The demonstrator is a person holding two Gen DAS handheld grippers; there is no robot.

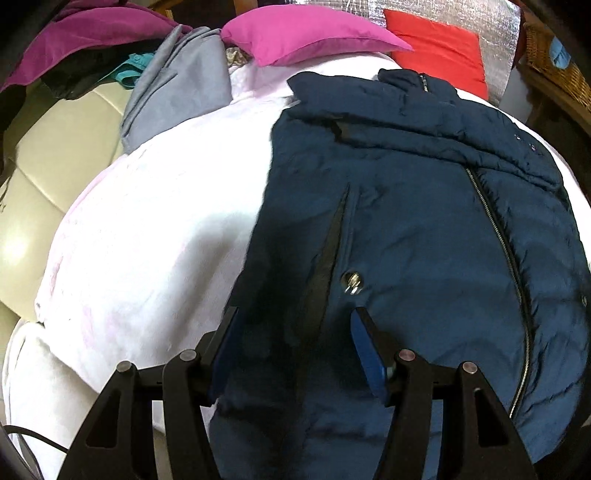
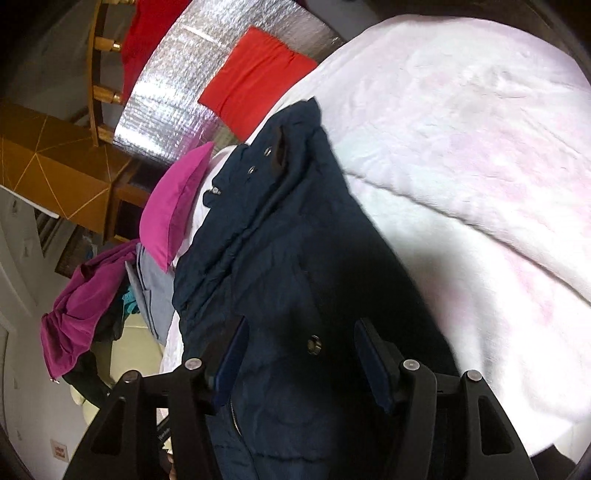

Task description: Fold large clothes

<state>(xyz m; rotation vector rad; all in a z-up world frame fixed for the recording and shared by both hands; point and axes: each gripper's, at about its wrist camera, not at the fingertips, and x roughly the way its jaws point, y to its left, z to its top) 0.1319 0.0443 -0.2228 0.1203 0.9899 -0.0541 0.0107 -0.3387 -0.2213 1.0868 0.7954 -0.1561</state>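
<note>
Left wrist: navy jacket (image 1: 406,221) hem hidden under claw (image 1: 295,332) (fingers apart).

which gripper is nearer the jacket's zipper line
Hard to call, likely the right. The right gripper hovers over the navy jacket with zipper teeth just below its near finger. The left gripper straddles the pocket slit, the zipper well off to one side.

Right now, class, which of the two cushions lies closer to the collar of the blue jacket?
The red cushion. It lies just behind the collar of the blue jacket, against the silver sheet; the pink cushion sits further off, beside the grey garment.
</note>
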